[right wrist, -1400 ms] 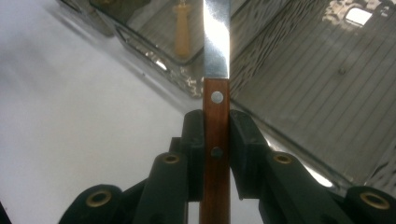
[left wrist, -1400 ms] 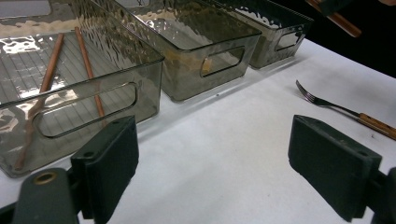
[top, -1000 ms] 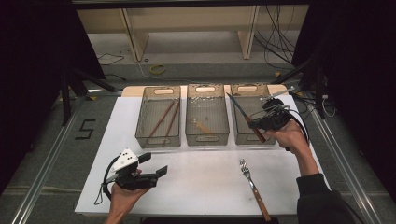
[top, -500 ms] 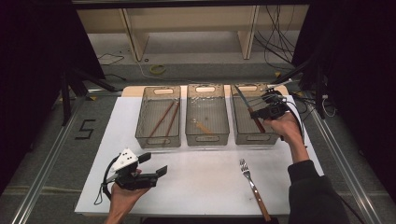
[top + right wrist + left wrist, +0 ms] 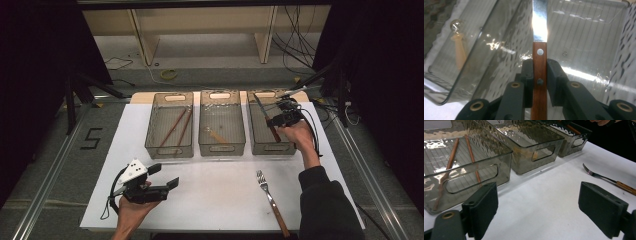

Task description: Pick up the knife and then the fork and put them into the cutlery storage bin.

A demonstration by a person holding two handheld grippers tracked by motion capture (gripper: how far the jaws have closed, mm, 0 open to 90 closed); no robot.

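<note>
Grey floor (image 5: 60,165), pale wooden shelving (image 5: 200,30) behind, dark surrounds, perhaps curtains (image 5: 35,50).

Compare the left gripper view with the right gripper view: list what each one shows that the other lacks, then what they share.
Left gripper view alone: two brown wooden chopsticks in the nearest clear plastic bin, a wood-handled metal fork on the white table, and the open left gripper.

Right gripper view alone: the right gripper shut on a wood-handled steel knife, and a pale spoon-like utensil in the neighbouring bin.

Both: clear ribbed bins on the white table.
</note>
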